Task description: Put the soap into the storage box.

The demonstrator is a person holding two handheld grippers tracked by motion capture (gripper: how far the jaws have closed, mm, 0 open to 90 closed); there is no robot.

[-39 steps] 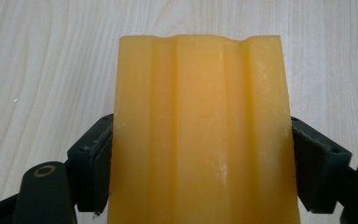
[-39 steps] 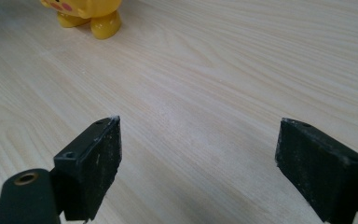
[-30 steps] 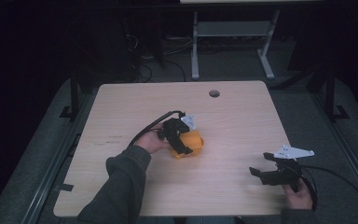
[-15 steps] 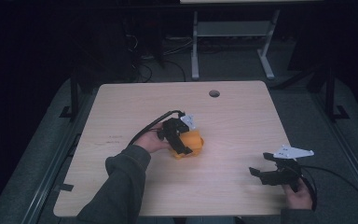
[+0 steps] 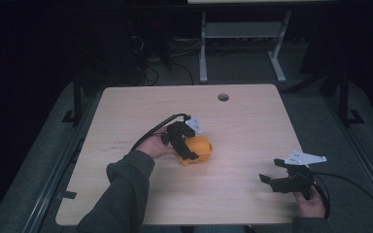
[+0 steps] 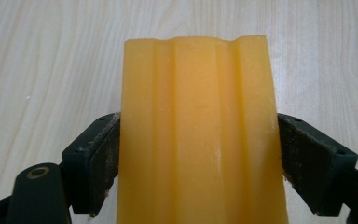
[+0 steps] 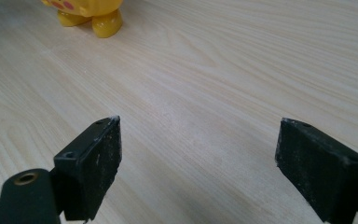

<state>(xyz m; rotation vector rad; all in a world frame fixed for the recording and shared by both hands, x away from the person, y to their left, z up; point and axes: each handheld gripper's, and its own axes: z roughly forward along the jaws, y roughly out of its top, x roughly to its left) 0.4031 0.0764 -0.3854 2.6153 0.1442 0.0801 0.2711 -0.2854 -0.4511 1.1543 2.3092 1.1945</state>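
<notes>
1. Left gripper point(image 5: 188, 145) sits at the centre-left of the high view, its jaws closed against both flanks of the orange block point(image 5: 196, 150), which rests on the table point(image 5: 126, 111) just left of the frame's middle.
2. Seen from the left gripper view, the orange block point(image 6: 198, 130) runs up the middle of the frame, ridged lengthwise, with one black pad pressed to each side low in the picture; the jaws stand wide because the block is wide.
3. Only the lower part of the block lies between the pads, so I judge that a lift could let the far end droop or twist in the grip.
4. Its surface looks smooth and waxy, and a quick swing could let it slide out.
5. Moving right, the middle of the table is bare wood, with a small round hole point(image 5: 223, 97) toward the upper centre.
6. Right gripper point(image 5: 274, 177) hovers at the lower right of the high view, jaws spread wide and holding nothing.
7. In the right gripper view a yellow toy with red spots point(image 7: 86, 11) stands at the upper left; whether it is the same object as the block I cannot tell.
</notes>
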